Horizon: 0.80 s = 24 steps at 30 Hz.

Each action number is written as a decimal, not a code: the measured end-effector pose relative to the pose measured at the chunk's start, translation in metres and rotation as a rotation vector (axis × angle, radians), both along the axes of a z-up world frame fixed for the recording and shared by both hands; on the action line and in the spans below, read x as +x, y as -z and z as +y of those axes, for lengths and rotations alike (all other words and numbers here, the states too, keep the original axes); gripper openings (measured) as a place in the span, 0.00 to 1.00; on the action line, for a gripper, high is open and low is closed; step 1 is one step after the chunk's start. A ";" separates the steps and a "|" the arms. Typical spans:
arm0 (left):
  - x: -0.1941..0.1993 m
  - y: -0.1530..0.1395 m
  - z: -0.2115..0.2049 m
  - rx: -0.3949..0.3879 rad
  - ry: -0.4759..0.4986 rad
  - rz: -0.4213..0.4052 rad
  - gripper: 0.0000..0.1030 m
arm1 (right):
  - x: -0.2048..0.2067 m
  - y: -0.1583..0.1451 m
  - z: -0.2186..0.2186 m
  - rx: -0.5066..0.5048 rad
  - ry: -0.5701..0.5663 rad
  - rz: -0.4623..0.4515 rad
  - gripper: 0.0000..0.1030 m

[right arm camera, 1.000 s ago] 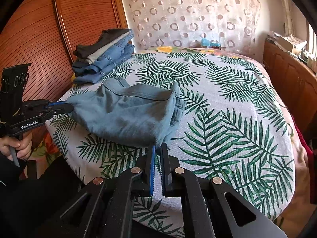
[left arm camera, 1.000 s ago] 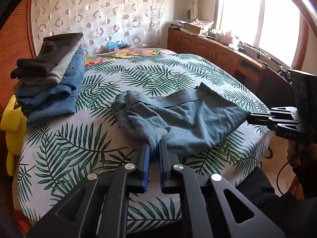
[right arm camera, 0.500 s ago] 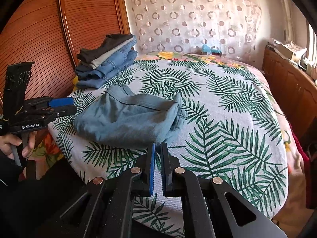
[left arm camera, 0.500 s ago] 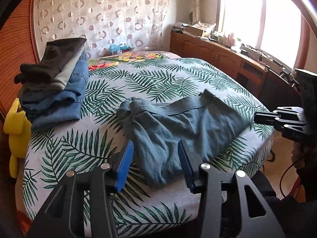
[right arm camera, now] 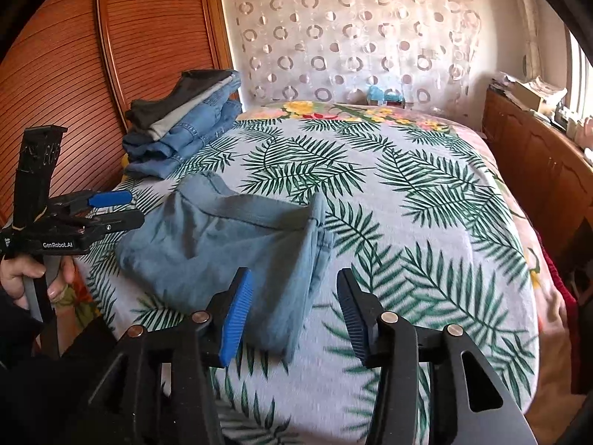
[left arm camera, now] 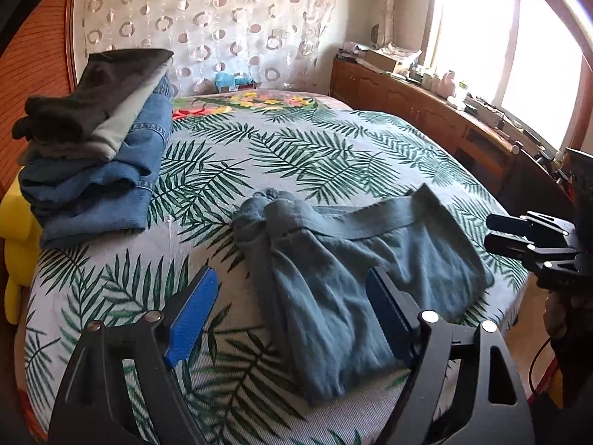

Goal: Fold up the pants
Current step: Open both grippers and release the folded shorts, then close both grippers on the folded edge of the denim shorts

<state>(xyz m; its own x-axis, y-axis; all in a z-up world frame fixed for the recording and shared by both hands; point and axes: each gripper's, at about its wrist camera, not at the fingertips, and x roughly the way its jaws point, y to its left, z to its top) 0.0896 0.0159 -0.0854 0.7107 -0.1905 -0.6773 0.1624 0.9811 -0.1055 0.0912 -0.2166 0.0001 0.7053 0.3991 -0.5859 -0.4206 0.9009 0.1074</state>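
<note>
A pair of blue-grey pants (left arm camera: 344,259) lies folded and a little rumpled on the palm-leaf bedspread (left arm camera: 296,155), near the bed's front edge; it also shows in the right wrist view (right arm camera: 229,248). My left gripper (left arm camera: 292,296) is open and empty, just above the near end of the pants. My right gripper (right arm camera: 292,293) is open and empty over the pants' other end. Each gripper shows in the other's view: the right (left arm camera: 496,231), the left (right arm camera: 126,207).
A stack of folded jeans and dark pants (left arm camera: 96,152) sits at the bed's left side, also in the right wrist view (right arm camera: 185,126). A yellow object (left arm camera: 15,230) is beside it. Wooden cabinets (left arm camera: 426,107) run along the right, a wooden wardrobe (right arm camera: 111,55) on the left.
Both grippers were shut on the pants' ends; the left opened first, then the right. The pants now lie free on the bed. Both grippers have pulled back slightly.
</note>
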 end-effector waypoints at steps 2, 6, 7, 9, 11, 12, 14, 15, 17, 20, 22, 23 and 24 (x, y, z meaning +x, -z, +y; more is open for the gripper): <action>0.008 0.001 0.002 0.005 -0.007 -0.007 0.80 | 0.013 0.004 0.005 -0.002 0.011 0.015 0.48; 0.022 0.005 0.005 0.014 -0.015 -0.001 0.80 | 0.035 0.013 0.014 -0.022 0.051 0.040 0.48; 0.025 0.006 0.006 0.019 -0.019 0.003 0.80 | 0.039 0.015 0.017 -0.026 0.053 0.043 0.48; 0.029 0.006 0.006 0.029 -0.017 0.004 0.80 | 0.045 0.018 0.021 -0.021 0.054 0.052 0.48; 0.034 0.007 0.007 0.029 -0.009 0.010 0.80 | 0.051 0.022 0.024 -0.021 0.062 0.064 0.48; 0.036 0.007 0.007 0.023 -0.007 0.014 0.80 | 0.053 0.024 0.024 -0.020 0.065 0.068 0.48; 0.040 0.008 0.009 0.019 -0.010 0.023 0.80 | 0.056 0.026 0.026 -0.020 0.068 0.073 0.48; 0.042 0.008 0.009 0.019 -0.008 0.024 0.80 | 0.056 0.026 0.028 -0.022 0.071 0.073 0.48; 0.044 0.010 0.008 0.024 -0.006 0.028 0.80 | 0.058 0.028 0.028 -0.020 0.076 0.071 0.48; 0.047 0.011 0.009 0.022 0.001 0.031 0.80 | 0.057 0.027 0.026 -0.012 0.078 0.067 0.48; 0.048 0.013 0.009 0.021 0.001 0.036 0.80 | 0.056 0.029 0.027 -0.011 0.081 0.060 0.48; 0.050 0.014 0.009 0.021 0.002 0.040 0.80 | 0.053 0.030 0.026 -0.013 0.082 0.058 0.48; 0.051 0.015 0.009 0.022 0.003 0.046 0.80 | 0.053 0.030 0.027 -0.017 0.082 0.056 0.48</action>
